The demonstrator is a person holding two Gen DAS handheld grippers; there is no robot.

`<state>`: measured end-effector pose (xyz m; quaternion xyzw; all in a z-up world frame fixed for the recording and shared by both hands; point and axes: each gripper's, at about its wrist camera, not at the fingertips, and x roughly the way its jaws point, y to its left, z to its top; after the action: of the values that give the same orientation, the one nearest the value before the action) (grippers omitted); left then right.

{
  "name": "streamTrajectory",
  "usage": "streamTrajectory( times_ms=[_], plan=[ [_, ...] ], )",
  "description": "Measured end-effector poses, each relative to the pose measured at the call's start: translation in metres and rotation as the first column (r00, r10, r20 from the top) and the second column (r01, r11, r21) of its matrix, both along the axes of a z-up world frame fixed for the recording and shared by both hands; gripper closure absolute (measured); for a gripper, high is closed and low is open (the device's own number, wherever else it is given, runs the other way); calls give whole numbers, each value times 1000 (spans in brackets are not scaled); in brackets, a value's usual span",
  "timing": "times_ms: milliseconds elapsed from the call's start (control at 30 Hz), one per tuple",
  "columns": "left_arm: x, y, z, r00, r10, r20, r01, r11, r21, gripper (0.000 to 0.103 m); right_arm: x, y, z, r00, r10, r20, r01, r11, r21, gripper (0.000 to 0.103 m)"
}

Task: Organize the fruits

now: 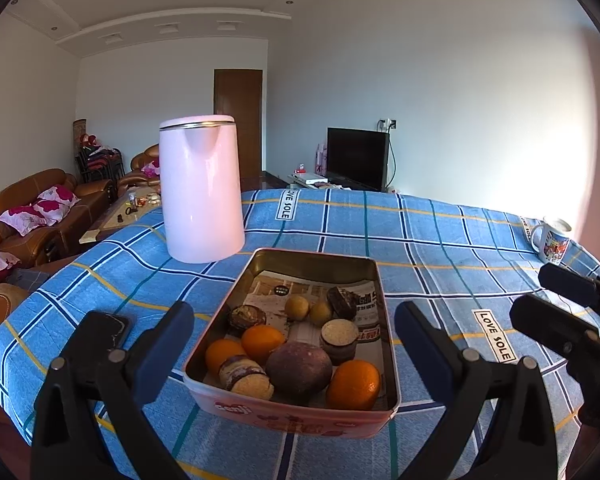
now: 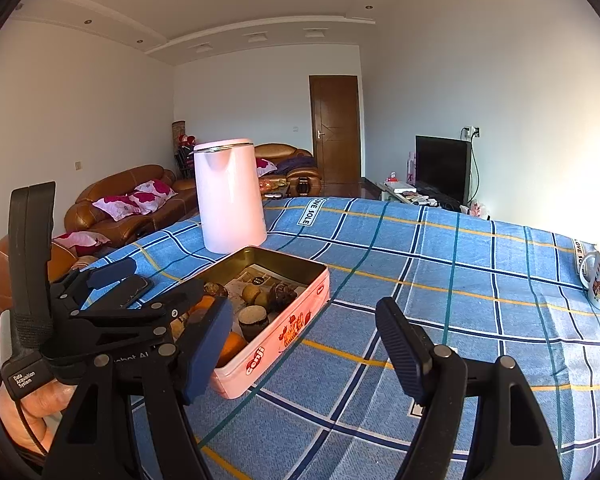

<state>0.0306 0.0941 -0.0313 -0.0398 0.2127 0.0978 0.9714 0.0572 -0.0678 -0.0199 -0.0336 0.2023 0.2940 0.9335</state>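
Observation:
A pink tin (image 1: 292,420) lined with newspaper lies on the blue checked cloth. It holds three oranges (image 1: 354,384), a round dark purple fruit (image 1: 299,366), two small yellow-brown fruits (image 1: 297,306) and several round pastries (image 1: 339,340). My left gripper (image 1: 294,316) is open, its blue pads wide apart to either side of the tin's near end without touching it. My right gripper (image 2: 304,312) is open over bare cloth to the right of the tin (image 2: 284,332), nothing between its fingers. In the right wrist view the left gripper (image 2: 148,280) shows at the tin's left.
A tall pink kettle (image 1: 202,188) stands just behind the tin. A black phone (image 1: 108,330) lies left of the tin near the table's edge. A printed mug (image 1: 552,240) stands at the far right edge. Brown sofas sit beyond the left edge.

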Motion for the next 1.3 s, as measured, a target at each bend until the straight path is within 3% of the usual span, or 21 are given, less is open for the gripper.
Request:
streamTrajectory(
  times_ms=[500, 800, 1300],
  plan=[
    [-2, -5, 4, 1000, -9, -1, 9, 1000, -6, 1, -4, -8, 2, 1000, -17, 23, 17, 1000, -1, 28],
    [-4, -14, 7, 1000, -19, 7, 19, 1000, 20, 0, -13, -14, 7, 989, -85, 117, 88, 996, -28, 28],
    [-5, -16, 6, 1000, -9, 13, 8, 999, 33, 0, -8, -22, 2, 990, -105, 96, 107, 994, -20, 28]
  ],
)
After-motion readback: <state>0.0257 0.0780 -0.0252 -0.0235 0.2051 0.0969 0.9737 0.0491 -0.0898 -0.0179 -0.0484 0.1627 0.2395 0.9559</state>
